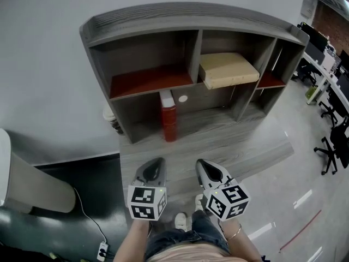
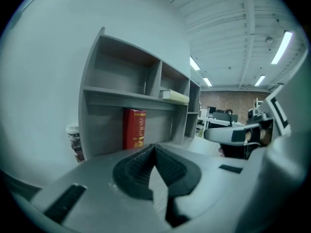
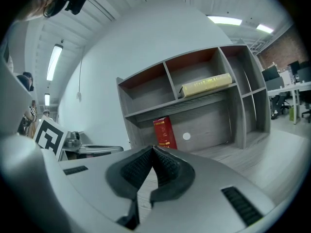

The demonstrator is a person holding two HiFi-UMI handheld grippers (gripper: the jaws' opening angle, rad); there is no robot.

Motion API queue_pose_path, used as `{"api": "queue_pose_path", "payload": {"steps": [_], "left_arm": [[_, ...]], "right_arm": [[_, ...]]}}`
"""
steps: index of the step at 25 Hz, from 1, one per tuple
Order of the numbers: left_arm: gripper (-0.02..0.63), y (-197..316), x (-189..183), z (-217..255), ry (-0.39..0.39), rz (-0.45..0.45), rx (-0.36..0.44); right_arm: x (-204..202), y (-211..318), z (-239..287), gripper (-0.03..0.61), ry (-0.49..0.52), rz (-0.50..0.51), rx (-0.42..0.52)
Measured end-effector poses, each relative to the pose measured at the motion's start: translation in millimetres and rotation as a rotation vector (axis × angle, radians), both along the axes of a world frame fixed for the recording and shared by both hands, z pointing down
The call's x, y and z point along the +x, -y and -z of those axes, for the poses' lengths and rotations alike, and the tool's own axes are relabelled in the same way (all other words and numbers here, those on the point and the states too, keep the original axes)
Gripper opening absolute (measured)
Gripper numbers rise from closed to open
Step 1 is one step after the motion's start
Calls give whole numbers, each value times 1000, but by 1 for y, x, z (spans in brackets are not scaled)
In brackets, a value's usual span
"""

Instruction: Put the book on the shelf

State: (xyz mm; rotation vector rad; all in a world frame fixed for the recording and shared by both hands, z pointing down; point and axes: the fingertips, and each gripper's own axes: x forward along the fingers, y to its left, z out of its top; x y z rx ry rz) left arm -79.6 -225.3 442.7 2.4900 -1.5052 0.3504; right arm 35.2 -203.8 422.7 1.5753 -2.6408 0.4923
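Observation:
A red book [image 1: 169,117] stands upright on the desk under the grey wooden shelf unit [image 1: 142,21]; it shows again as the red book [image 2: 134,128] and the red book [image 3: 165,133]. A yellowish book [image 1: 228,69] lies flat in the shelf's middle compartment. My left gripper [image 1: 158,162] hovers over the desk's near part, shut with nothing between its pads. My right gripper [image 1: 200,164] is beside it, also shut and empty. Both point at the shelf, well short of the red book.
A paper cup [image 1: 112,118] stands at the shelf unit's left end. The grey desk [image 1: 240,141] runs toward me from the shelf. Office chairs [image 1: 332,146] and desks fill the room at the right. A cable and power strip [image 1: 101,249] lie on the dark floor at the left.

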Motion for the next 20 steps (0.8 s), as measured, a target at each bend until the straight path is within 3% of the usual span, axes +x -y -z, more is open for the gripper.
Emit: {"api": "queue_pose_path", "payload": {"steps": [11, 20], "left_arm": [[12, -13, 7, 13, -71, -45, 1], [12, -10, 3, 12, -61, -42, -3]], "right_arm": [[4, -7, 12, 8, -23, -10, 36], [2, -4, 15, 9, -19, -14, 46]]}}
